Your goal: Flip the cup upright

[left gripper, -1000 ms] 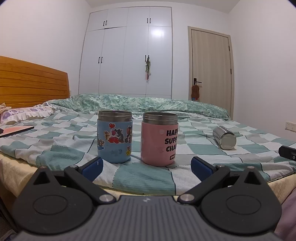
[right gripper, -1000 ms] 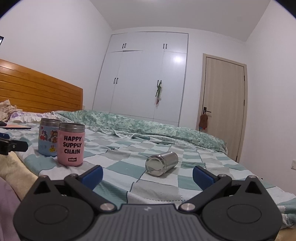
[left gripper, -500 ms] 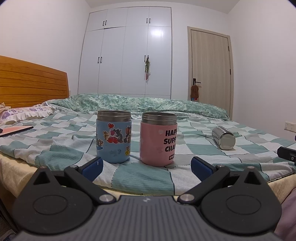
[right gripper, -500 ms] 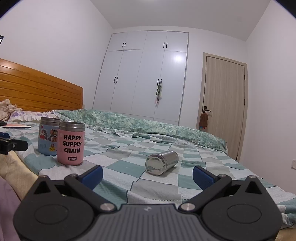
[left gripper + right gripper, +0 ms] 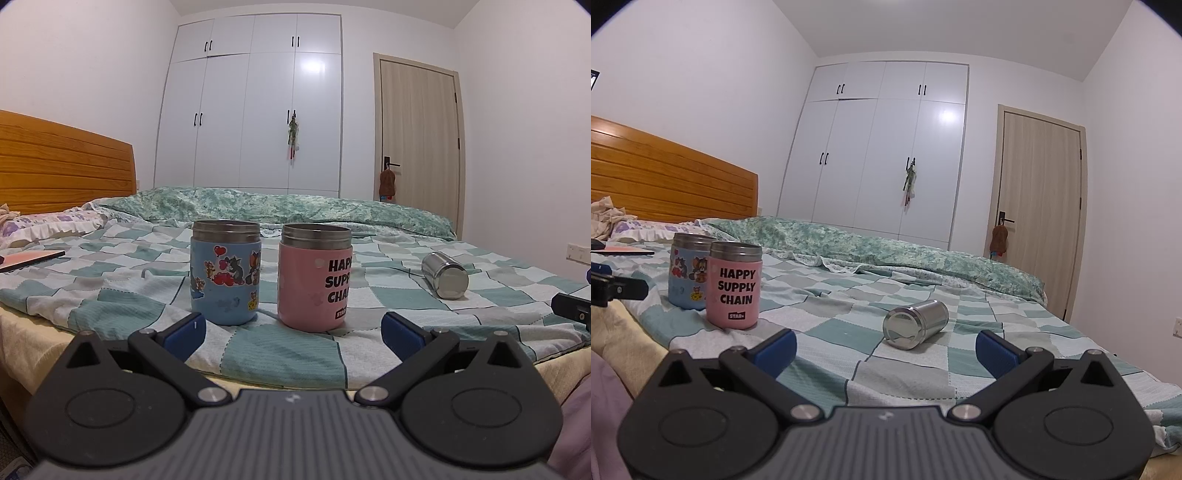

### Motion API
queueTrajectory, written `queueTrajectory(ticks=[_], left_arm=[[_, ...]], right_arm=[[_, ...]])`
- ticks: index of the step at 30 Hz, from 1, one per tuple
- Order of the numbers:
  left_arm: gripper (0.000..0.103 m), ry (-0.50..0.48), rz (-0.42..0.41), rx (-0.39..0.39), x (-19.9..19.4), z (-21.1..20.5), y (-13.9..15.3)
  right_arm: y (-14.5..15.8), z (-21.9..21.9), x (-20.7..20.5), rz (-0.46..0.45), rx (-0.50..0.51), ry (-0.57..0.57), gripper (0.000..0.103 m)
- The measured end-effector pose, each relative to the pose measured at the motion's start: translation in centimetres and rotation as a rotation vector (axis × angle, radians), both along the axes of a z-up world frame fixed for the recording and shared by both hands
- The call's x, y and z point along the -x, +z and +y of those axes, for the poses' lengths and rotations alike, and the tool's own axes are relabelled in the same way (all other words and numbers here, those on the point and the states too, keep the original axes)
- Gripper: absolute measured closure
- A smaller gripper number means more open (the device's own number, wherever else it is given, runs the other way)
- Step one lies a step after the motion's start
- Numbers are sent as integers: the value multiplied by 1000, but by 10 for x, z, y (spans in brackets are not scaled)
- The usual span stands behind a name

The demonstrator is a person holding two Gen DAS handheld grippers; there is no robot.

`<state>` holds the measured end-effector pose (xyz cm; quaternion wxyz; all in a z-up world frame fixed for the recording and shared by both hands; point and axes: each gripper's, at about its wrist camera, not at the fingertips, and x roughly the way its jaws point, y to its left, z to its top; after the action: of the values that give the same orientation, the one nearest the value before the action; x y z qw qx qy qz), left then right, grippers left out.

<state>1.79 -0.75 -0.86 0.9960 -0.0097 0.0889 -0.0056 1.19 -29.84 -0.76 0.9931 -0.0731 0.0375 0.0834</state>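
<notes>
A small steel cup lies on its side on the checked bedspread, its closed base facing my right gripper; it also shows in the left wrist view at the right. A blue cartoon cup and a pink "HAPPY SUPPLY CHAIN" cup stand upright side by side. My left gripper is open and empty at the bed's near edge, in front of the two standing cups. My right gripper is open and empty, just short of the lying cup.
A wooden headboard and pillows are at the left, with a flat pink item lying on the bedspread. A folded green quilt lies across the far side. Wardrobe and door stand behind.
Both views have shifted only slightly; the cups have not moved and both grippers stay open.
</notes>
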Motion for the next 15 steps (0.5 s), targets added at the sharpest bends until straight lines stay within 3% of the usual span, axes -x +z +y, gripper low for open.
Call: queueTrajectory(ticks=[15], left_arm=[[0,-3,-2,1,0,-2,1]], right_arm=[[-1,1,1,0,4,1,0]])
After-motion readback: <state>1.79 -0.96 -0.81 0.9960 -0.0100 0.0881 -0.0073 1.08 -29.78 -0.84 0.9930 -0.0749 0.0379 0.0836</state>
